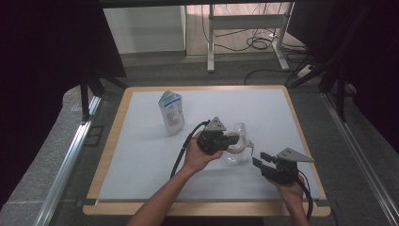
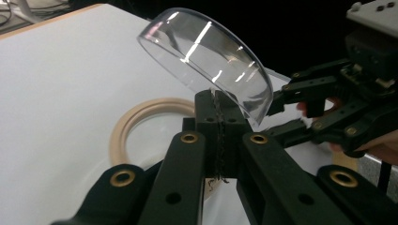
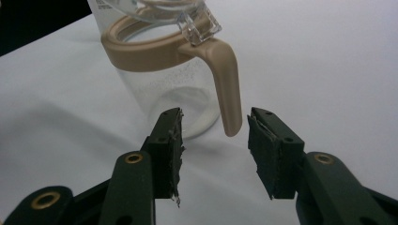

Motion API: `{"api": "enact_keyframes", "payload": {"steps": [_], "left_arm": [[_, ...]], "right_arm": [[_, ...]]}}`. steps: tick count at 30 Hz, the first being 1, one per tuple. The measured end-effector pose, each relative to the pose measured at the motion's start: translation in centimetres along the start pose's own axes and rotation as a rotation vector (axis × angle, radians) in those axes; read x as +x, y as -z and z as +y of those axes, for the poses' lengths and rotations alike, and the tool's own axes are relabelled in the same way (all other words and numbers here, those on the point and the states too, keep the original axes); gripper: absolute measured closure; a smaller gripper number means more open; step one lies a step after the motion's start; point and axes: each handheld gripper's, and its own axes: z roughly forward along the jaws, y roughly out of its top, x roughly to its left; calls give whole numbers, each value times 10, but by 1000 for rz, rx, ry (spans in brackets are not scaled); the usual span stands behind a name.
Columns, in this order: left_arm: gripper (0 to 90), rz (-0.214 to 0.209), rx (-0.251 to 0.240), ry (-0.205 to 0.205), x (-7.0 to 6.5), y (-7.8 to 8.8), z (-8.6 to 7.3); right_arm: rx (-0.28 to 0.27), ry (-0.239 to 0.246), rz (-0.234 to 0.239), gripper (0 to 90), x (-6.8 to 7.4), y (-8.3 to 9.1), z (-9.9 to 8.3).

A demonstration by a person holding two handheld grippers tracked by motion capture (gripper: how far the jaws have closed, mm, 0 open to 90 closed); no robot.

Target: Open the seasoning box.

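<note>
A clear jug [image 1: 236, 153] with a beige rim [image 2: 136, 117] and a beige handle [image 3: 228, 79] stands right of the mat's middle. Its clear domed lid [image 2: 211, 61] is tilted up off the rim. My left gripper [image 1: 234, 140] is shut on the lid's edge, and the left gripper view shows the jaws [image 2: 219, 101] pinched together on it. My right gripper [image 1: 258, 161] is just right of the jug, open. In the right gripper view its fingers [image 3: 213, 140] flank the handle's lower end without touching it.
A white and blue pouch [image 1: 171, 112] stands upright at the back left of the pale mat [image 1: 141, 155]. The wooden table edge [image 1: 207, 208] runs along the front. Black stands and a metal rail flank both sides of the table.
</note>
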Motion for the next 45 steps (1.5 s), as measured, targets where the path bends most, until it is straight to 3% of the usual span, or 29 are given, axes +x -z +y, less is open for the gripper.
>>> {"api": "enact_keyframes", "payload": {"steps": [10, 17, 30, 39, 45], "left_arm": [[894, -32, -2, -23, -13, -14, 13], [890, -31, 8, -31, -15, -15, 10], [809, 46, -54, 24, 7, 35, -23], [594, 122, -36, 45, 20, 62, -51], [436, 126, -34, 52, 28, 78, -71]], "right_arm": [[34, 26, 0, 548, 4, -7, -3], [42, 24, 6, 546, 5, -7, -3], [29, 60, 53, 504, 20, -8, 2], [50, 91, 86, 471, 32, -17, 1], [47, 119, 109, 447, 40, -20, 1]]}}
